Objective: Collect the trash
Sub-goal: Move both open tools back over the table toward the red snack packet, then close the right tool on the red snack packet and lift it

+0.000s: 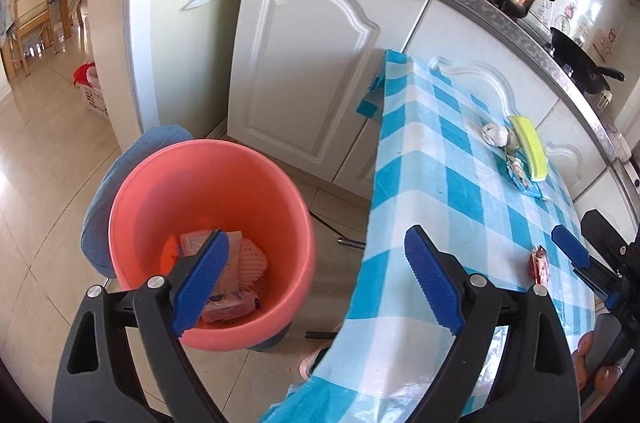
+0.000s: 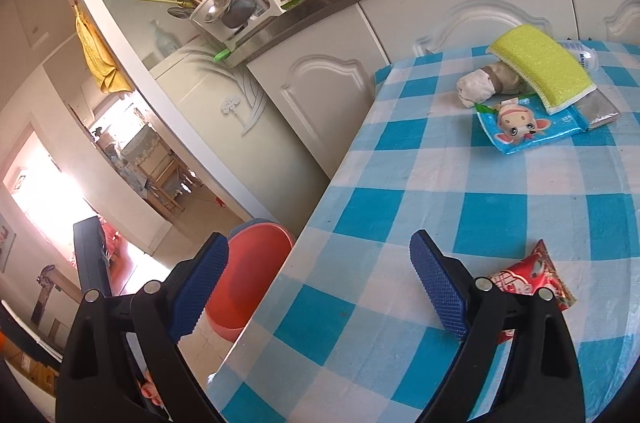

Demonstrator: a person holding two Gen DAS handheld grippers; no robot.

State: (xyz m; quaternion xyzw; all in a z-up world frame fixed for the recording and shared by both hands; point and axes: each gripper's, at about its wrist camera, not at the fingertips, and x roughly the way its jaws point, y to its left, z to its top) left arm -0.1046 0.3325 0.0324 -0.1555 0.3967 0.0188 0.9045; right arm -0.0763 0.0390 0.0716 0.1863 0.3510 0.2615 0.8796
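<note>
Checked blue-and-white cloth covers the surface (image 2: 460,191). Beside it on the floor stands a pink bucket (image 1: 208,207) holding wrappers. Left gripper (image 1: 316,283) and right gripper (image 2: 316,287) gape empty. Crumpled red wrapper (image 2: 532,275) lies by the right gripper.

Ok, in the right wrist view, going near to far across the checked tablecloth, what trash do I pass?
Red snack wrapper → blue cartoon packet → crumpled white paper wad → yellow sponge, which leans over the far pile.
</note>
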